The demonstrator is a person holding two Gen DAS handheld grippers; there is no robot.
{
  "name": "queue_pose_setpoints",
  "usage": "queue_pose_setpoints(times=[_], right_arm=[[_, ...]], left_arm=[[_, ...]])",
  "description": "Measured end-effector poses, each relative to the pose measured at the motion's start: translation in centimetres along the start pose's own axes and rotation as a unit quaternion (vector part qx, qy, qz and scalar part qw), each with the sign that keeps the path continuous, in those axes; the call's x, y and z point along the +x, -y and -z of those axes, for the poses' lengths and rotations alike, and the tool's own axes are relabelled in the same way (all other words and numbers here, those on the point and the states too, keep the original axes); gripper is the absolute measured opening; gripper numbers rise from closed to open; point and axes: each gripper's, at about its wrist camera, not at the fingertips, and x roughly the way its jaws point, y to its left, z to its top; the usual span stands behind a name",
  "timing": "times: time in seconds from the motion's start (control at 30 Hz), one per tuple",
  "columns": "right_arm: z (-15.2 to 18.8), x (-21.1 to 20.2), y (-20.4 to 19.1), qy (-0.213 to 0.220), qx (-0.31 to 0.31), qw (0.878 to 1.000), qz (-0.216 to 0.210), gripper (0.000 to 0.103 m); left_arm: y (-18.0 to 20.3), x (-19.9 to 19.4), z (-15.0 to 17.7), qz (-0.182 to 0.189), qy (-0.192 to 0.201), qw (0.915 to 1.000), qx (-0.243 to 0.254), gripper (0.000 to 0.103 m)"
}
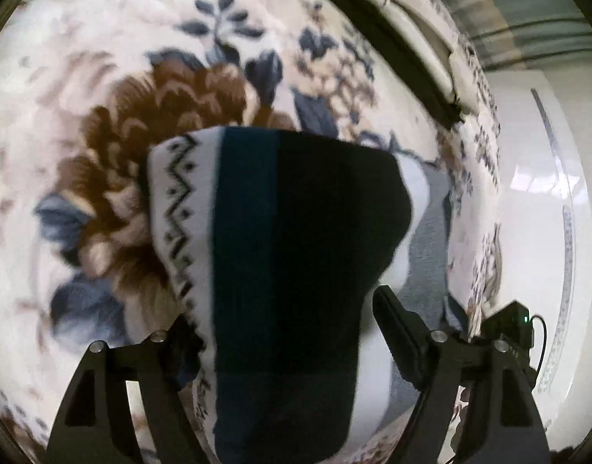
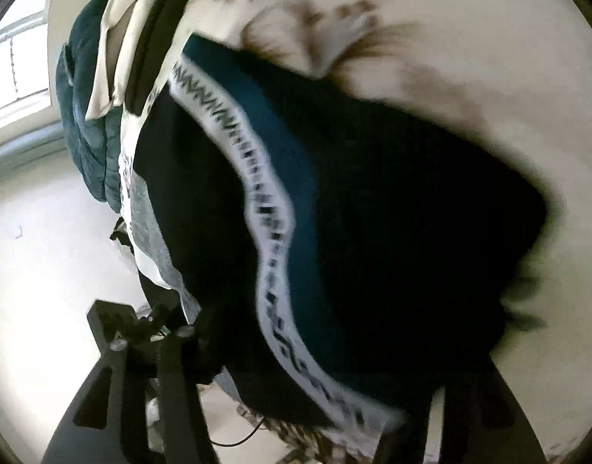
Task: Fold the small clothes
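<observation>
The left gripper (image 1: 292, 321) points steeply down at the bed, its two black fingers (image 1: 402, 332) spread wide on either side of the folded garment (image 1: 296, 255); the pads stand clear of the cloth, so it is released. That garment, banded in black, teal and white with a zigzag trim, lies on the floral blanket (image 1: 149, 123), near the bed's edge with the pale floor (image 1: 535, 147) beyond. In the blurred right wrist view, the right gripper (image 2: 315, 352) angles down over the same garment (image 2: 373, 201); its far finger is smeared, so I cannot tell whether it grips.
</observation>
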Motion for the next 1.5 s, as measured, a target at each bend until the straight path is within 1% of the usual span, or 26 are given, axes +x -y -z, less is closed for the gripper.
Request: queue_pose_setpoints(times=[0.13,0.17,0.23,0.3,0.37,0.4,0.47,0.5,0.6,0.63,0.77,0.8,0.83,0.87,0.9,0.97,1.03,1.1,1.2,1.27,1.33,1.37,1.4,1.43,1.47,1.5], right_arm=[[0.5,-3.8,0.5,0.012,-0.035,0.998,0.056,0.065],[0.7,-5.4,0.4,0.02,-0.042,0.996,0.075,0.065],[1.2,-8.9,0.2,0.038,-0.04,0.994,0.095,0.065],[2.1,-12.9,-1.1,0.059,-0.036,0.993,0.094,0.065],[1.1,-13.4,-3.7,0.076,-0.035,0.992,0.093,0.068],[0.4,-13.9,-3.3,0.077,-0.042,0.992,0.095,0.071],[-1.7,-12.1,-5.4,0.077,-0.069,0.989,0.103,0.071],[-3.0,-10.8,-6.7,0.076,-0.083,0.988,0.105,0.071],[-7.3,-6.0,-9.7,0.067,-0.15,0.979,0.123,0.071],[-8.6,-4.2,-10.6,0.06,-0.175,0.976,0.118,0.071],[-12.0,2.3,-12.6,0.006,-0.21,0.972,0.108,0.07],[-12.3,2.9,-13.1,0.004,-0.22,0.97,0.1,0.058],[-12.3,3.0,-13.7,0.012,-0.231,0.967,0.105,0.045],[-12.3,3.0,-14.1,0.022,-0.241,0.963,0.119,0.02],[-12.2,2.8,-14.7,0.033,-0.249,0.96,0.127,0.014],[-11.5,1.7,-15.6,0.053,-0.255,0.957,0.131,0.009],[-10.9,0.5,-16.5,0.069,-0.259,0.954,0.131,0.008],[-10.6,-0.9,-17.5,0.082,-0.262,0.953,0.127,0.008],[-10.7,-3.1,-19.6,0.102,-0.275,0.948,0.128,0.008],[-11.2,-3.8,-20.8,0.107,-0.278,0.947,0.122,0.007],[-11.7,-4.0,-21.5,0.111,-0.284,0.944,0.129,0.007],[-12.1,-3.5,-21.6,0.108,-0.291,0.94,0.144,0.007],[-12.6,-2.9,-21.4,0.102,-0.287,0.94,0.15,0.007],[-13.1,-2.3,-21.0,0.093,-0.28,0.943,0.151,0.007],[-13.5,-1.3,-20.6,0.071,-0.274,0.947,0.149,0.008],[-14.1,-0.3,-20.0,0.045,-0.264,0.952,0.149,0.01]], left_arm=[[0.0,-4.0,3.0,-0.04,0.059,0.9972,-0.023,0.077],[-0.1,-4.5,4.0,-0.06,0.059,0.9962,-0.023,0.077],[-0.3,-4.4,6.0,-0.096,0.047,0.9941,-0.019,0.077],[-0.5,-3.8,7.7,-0.11,0.032,0.9931,-0.024,0.077],[-1.6,-2.3,9.4,-0.121,0.005,0.992,-0.033,0.077],[-2.2,-1.5,10.1,-0.127,-0.003,0.9913,-0.032,0.077],[-3.5,0.4,11.0,-0.142,-0.018,0.9893,-0.03,0.077],[-4.2,1.3,11.3,-0.138,-0.029,0.9895,-0.032,0.078],[-5.2,2.9,11.2,-0.116,-0.028,0.9921,-0.038,0.094],[-5.3,3.2,11.1,-0.11,-0.029,0.9927,-0.04,0.103],[-5.3,4.5,10.8,-0.121,-0.019,0.9908,-0.057,0.103],[-5.2,4.6,11.1,-0.124,-0.005,0.9906,-0.058,0.103],[-5.1,5.0,10.9,-0.124,-0.006,0.9902,-0.065,0.103],[-5.1,5.0,10.6,-0.12,-0.015,0.99,-0.073,0.103],[-5.3,4.7,10.4,-0.113,-0.021,0.9896,-0.087,0.103],[-5.8,3.7,10.1,-0.094,-0.013,0.988,-0.121,0.102],[-5.7,1.8,9.9,-0.08,0.014,0.9861,-0.145,0.102],[-4.9,-0.1,9.0,-0.074,0.046,0.9864,-0.139,0.102],[-3.8,-1.3,6.1,-0.037,0.067,0.9897,-0.121,0.102],[-3.3,-1.4,3.8,-0.024,0.084,0.9908,-0.103,0.102],[-2.9,-0.1,1.5,-0.031,0.096,0.9912,-0.086,0.102],[-2.9,0.8,0.3,-0.037,0.097,0.9914,-0.08,0.1],[-3.3,1.5,-0.8,-0.046,0.1,0.9908,-0.08,0.099],[-3.5,2.5,-1.8,-0.041,0.101,0.9908,-0.08,0.089],[-3.5,3.0,-2.2,-0.028,0.103,0.9911,-0.079,0.054],[-3.6,3.0,-2.6,-0.017,0.098,0.9917,-0.082,0.036]])
